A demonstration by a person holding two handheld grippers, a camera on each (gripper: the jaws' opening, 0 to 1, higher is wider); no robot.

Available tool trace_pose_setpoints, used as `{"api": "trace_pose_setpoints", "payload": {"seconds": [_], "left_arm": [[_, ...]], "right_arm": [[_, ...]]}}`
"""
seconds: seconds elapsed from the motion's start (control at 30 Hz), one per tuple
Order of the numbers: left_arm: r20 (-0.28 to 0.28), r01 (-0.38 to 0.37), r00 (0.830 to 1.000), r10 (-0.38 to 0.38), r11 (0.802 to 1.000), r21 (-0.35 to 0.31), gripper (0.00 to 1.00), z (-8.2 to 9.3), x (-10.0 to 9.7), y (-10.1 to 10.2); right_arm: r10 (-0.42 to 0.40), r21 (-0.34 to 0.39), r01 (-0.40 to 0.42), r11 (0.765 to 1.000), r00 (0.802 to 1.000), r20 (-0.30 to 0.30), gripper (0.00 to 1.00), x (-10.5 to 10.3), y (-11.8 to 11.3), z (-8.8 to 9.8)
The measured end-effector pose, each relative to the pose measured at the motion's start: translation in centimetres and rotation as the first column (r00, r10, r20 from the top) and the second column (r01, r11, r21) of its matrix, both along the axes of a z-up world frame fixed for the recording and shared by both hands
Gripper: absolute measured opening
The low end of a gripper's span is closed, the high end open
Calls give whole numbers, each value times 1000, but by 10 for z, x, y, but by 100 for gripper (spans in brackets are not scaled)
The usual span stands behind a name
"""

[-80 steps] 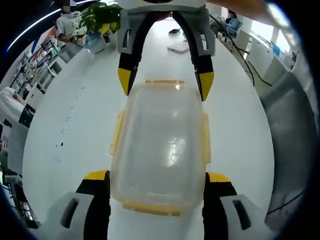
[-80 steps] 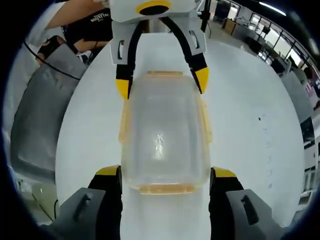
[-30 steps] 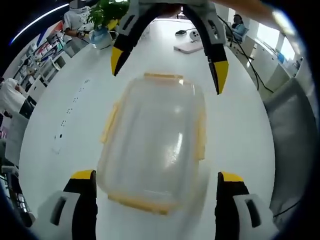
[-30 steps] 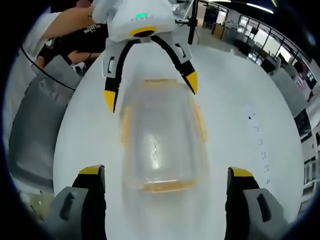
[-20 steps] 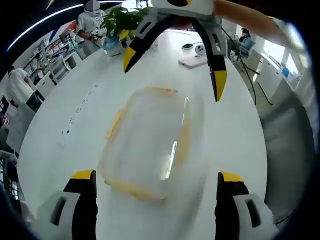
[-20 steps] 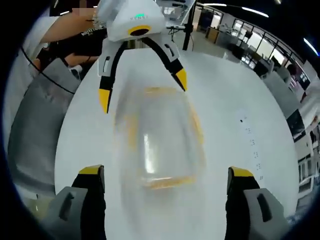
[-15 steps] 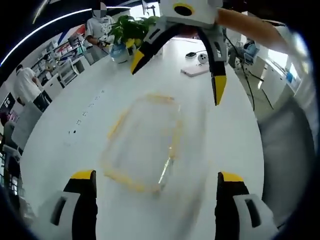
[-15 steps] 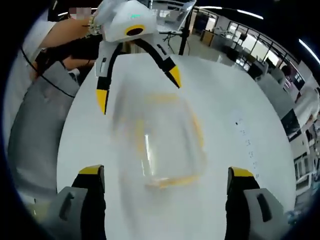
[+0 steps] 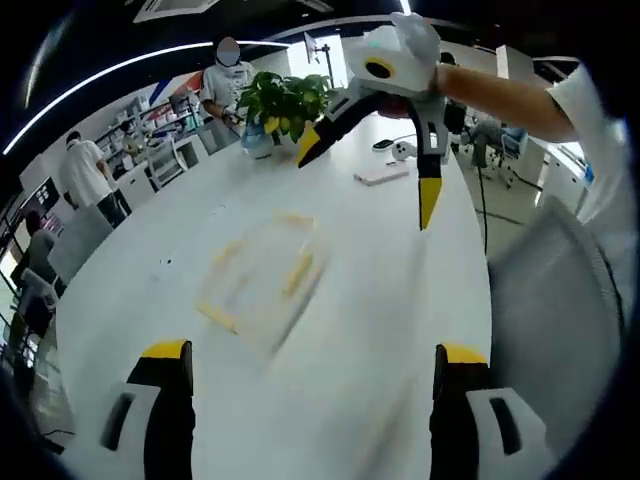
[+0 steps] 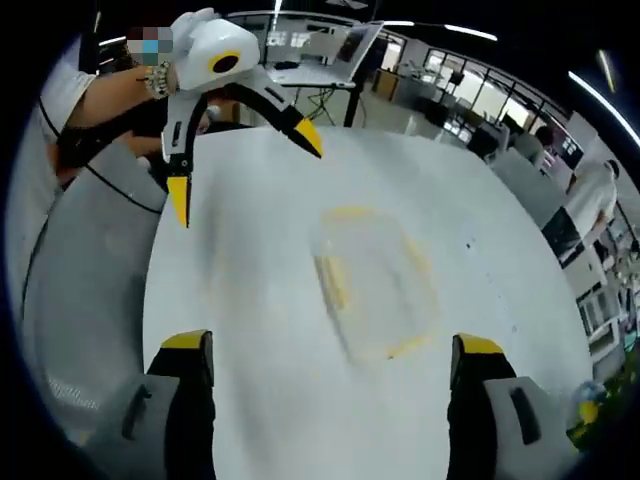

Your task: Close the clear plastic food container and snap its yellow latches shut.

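white table (image 9: 400,300) in open office. container (image 9: 262,280) lies flat mid-table, blurred, latch state unclear. left gripper (image 9: 312,400) and right gripper (image 10: 330,390) both wide open, empty, well above. we'd descend squarely, press each yellow latch firmly.

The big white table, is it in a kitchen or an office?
Most likely an open office. The white table is long, like a meeting table, with a potted plant at its far end, a grey chair beside it, and rows of desks beyond.
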State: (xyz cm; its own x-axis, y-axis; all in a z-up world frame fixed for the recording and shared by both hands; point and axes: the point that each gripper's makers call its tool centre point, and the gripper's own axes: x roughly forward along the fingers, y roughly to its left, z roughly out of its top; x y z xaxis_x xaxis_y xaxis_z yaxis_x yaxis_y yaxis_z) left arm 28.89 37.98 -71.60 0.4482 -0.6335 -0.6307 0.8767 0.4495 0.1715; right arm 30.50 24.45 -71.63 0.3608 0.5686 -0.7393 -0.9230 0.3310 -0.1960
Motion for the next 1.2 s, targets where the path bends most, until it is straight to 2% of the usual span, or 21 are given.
{"api": "trace_pose_setpoints", "payload": {"seconds": [0.03, 0.1, 0.2, 0.27, 0.33, 0.4, 0.47, 0.5, 0.57, 0.6, 0.67, 0.77, 0.8, 0.87, 0.93, 1.0, 1.03, 1.07, 1.1, 1.13, 1.2], "left_arm": [[20, -14, 1000, 15, 999, -36, 99, 6, -5, 0], [23, -24, 999, 26, 996, -89, 99, 13, -16, 0], [35, -47, 998, 52, 992, -117, 99, 17, -32, 11], [77, -62, 994, 76, 985, -164, 98, 24, -39, 16], [108, -73, 990, 91, 984, -164, 97, 26, -46, 26], [126, -102, 984, 125, 979, -176, 97, 27, -49, 34], [99, -122, 984, 149, 964, -234, 99, 28, -55, 39], [50, -159, 982, 181, 945, -286, 99, 27, -59, 42], [50, -207, 970, 236, 921, -329, 99, 27, -59, 50], [68, -202, 969, 236, 925, -320, 99, 25, -61, 52], [92, -214, 963, 252, 928, -305, 99, 21, -64, 58], [123, -234, 950, 287, 915, -328, 98, 22, -66, 63], [119, -244, 946, 301, 906, -346, 98, 22, -67, 64], [96, -263, 943, 319, 890, -372, 97, 21, -68, 65], [97, -279, 936, 340, 879, -387, 96, 20, -67, 68], [92, -293, 931, 354, 872, -391, 95, 17, -68, 69], [91, -294, 931, 355, 872, -392, 95, 17, -68, 68], [91, -290, 933, 349, 875, -387, 95, 17, -68, 68], [101, -285, 933, 345, 881, -377, 93, 17, -67, 66], [108, -286, 931, 348, 881, -378, 92, 18, -67, 66], [119, -285, 927, 356, 873, -395, 90, 20, -66, 65]], "right_arm": [[-5, 8, 5, 1000, 1000, 4, 97, -2, 1, 1], [-26, 66, 25, 997, 1000, 10, 96, -13, 7, 5], [-54, 100, 51, 994, 998, 31, 93, -28, 10, 8], [-96, 122, 89, 989, 994, 46, 89, -34, 10, 11], [-136, 145, 127, 981, 989, 56, 83, -39, 10, 14], [-178, 177, 163, 971, 981, 72, 83, -42, 11, 18], [-214, 244, 189, 951, 974, 80, 88, -46, 12, 23], [-236, 287, 204, 936, 968, 83, 89, -49, 15, 25], [-258, 324, 214, 922, 961, 98, 90, -53, 17, 27], [-272, 337, 221, 915, 956, 109, 90, -54, 17, 27], [-327, 355, 270, 895, 939, 111, 89, -57, 13, 24], [-399, 401, 327, 856, 910, 110, 85, -60, 9, 24], [-416, 426, 346, 836, 906, 80, 85, -63, 10, 23], [-438, 446, 362, 818, 896, 76, 84, -67, 9, 23], [-498, 495, 403, 770, 864, 71, 83, -66, 5, 24], [-547, 533, 444, 720, 836, 42, 82, -69, 3, 25], [-560, 540, 452, 710, 827, 44, 82, -69, 1, 24], [-562, 540, 452, 710, 825, 48, 81, -69, 0, 23], [-552, 534, 444, 719, 832, 52, 79, -70, 1, 22], [-555, 526, 449, 723, 830, 53, 76, -70, 0, 21], [-560, 505, 443, 741, 822, 100, 73, -66, -4, 20]]}}
